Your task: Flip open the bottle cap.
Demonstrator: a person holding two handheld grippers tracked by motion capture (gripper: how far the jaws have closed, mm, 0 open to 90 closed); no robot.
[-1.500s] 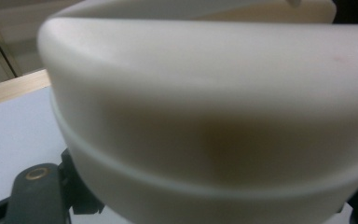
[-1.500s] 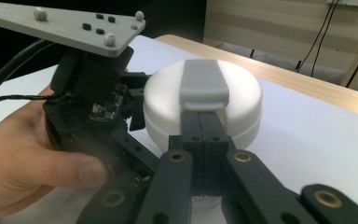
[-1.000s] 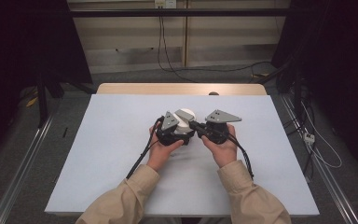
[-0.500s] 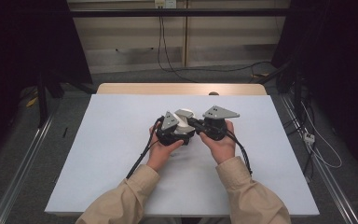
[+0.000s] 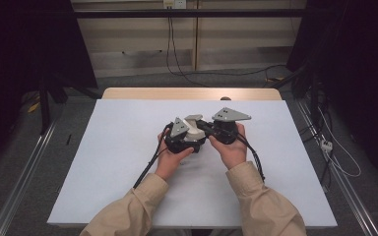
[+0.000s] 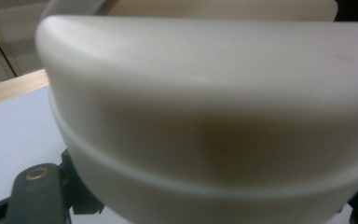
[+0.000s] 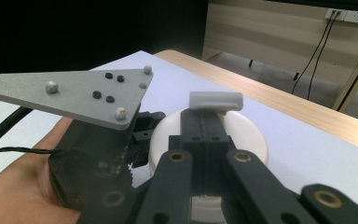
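Meeting over the middle of the bench (image 5: 128,147), a little toward its far edge, the two claws work on one small cream-white round object (image 5: 195,132). In the high view the left claw (image 5: 186,140) sits in the person's left hand (image 5: 170,160) and the right claw (image 5: 207,129) in the right hand (image 5: 232,150), the two bodies just beside each other with the round object between them, held above the white bench top.

In the left gripper view the round object (image 6: 214,116) is pressed close against the lens, blurred; a shallow seam runs around its wall. The left claw has its jaws drawn in on that object, gripping it by its sides.

In the right gripper view the right claw (image 7: 206,133) has its two black jaws closed flat against each other, with no gap showing. They lie across the top of the round object (image 7: 247,133), and their tips meet a small pale grey tab (image 7: 216,100) that stands at the object's top; whether the tips pinch that tab or only touch it I cannot tell. The left claw's body with its grey three-cornered plate (image 7: 74,91) sits just beside the object, in the left hand's palm (image 7: 18,186).

The wooden strip (image 5: 192,93) along the far edge of the bench lies beyond the hands.
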